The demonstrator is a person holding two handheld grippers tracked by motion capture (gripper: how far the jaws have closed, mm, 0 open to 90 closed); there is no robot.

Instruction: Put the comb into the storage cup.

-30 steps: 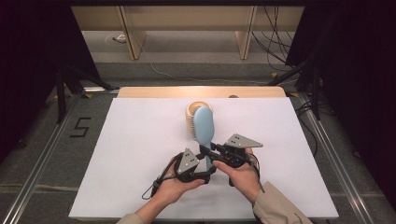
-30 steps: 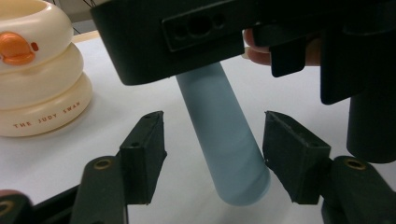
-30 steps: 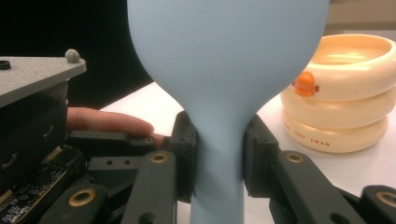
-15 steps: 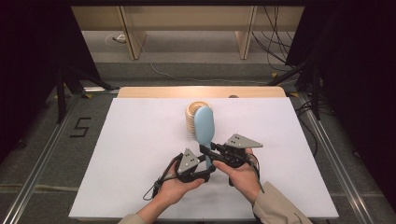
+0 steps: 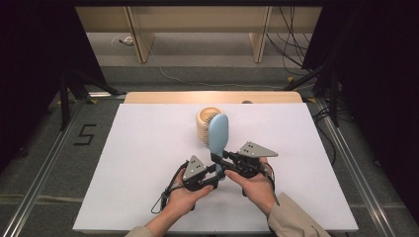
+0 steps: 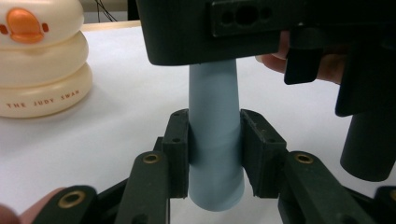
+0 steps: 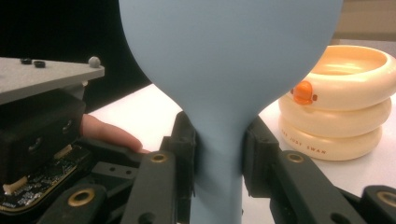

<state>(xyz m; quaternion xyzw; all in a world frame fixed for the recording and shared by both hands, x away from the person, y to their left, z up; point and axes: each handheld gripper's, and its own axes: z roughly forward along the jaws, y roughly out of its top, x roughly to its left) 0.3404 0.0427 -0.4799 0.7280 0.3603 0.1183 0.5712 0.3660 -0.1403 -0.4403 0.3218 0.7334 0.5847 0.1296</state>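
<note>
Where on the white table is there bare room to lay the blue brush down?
The table is bare left of the left claw and right of the right claw, out to its edges. The middle is crowded: both claws grip the brush, with the cream holder just behind.
</note>
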